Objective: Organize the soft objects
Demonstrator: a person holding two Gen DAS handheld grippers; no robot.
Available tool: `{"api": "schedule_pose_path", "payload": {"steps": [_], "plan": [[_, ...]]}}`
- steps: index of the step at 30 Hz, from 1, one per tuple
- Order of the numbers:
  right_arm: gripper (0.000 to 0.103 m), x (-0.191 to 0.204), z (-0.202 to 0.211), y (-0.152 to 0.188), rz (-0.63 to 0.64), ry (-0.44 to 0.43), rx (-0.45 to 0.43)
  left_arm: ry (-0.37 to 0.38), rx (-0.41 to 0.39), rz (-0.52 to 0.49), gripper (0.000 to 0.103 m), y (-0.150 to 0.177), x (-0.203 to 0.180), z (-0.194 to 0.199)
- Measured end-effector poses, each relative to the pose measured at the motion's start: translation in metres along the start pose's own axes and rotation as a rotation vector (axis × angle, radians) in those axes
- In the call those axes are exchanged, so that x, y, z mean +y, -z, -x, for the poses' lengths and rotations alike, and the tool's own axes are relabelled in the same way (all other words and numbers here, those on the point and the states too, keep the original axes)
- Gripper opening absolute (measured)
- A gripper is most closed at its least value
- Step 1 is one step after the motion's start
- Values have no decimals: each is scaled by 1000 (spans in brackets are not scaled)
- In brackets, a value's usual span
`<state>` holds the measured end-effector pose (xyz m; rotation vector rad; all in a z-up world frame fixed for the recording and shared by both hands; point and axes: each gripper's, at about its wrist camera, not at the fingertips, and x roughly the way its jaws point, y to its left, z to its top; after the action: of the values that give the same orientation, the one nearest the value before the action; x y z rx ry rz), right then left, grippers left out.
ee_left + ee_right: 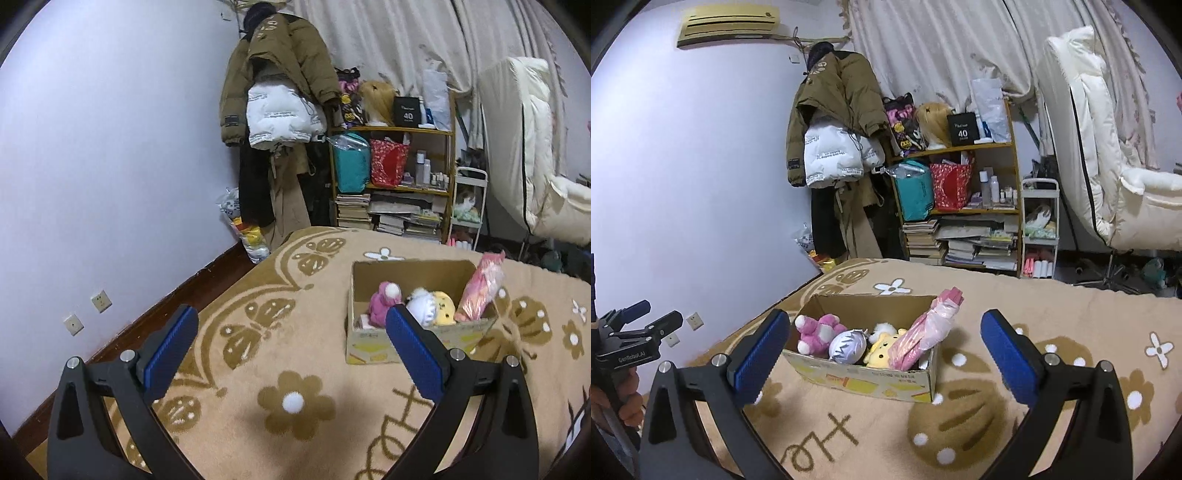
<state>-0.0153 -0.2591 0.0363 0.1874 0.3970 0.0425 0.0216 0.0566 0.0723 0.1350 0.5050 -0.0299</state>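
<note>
Right wrist view: cardboard box (864, 380) of plush toys (818, 332) sits ahead between the spread, empty right hand-held gripper (882, 350) fingers.

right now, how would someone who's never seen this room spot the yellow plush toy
Find the cardboard box on the tan flowered blanket covering the bed. Inside, soft toys lie in a row: a pink plush at the left, a silvery-white one in the middle. The yellow plush toy lies beside the pink plastic-wrapped bundle, and is the only yellow one.

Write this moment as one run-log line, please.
left hand-held gripper open, empty | right hand-held gripper open, empty | cardboard box on blanket holds plush toys
</note>
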Motion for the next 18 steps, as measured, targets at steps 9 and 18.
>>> {"api": "schedule_pose_path", "payload": {"steps": [9, 18], "plan": [[103, -7, -5, 31, 1, -7, 5, 39, -11, 25, 101, 25, -10, -2], [103, -13, -22, 47, 35, 13, 33, 52, 21, 12, 101, 34, -25, -18]]}}
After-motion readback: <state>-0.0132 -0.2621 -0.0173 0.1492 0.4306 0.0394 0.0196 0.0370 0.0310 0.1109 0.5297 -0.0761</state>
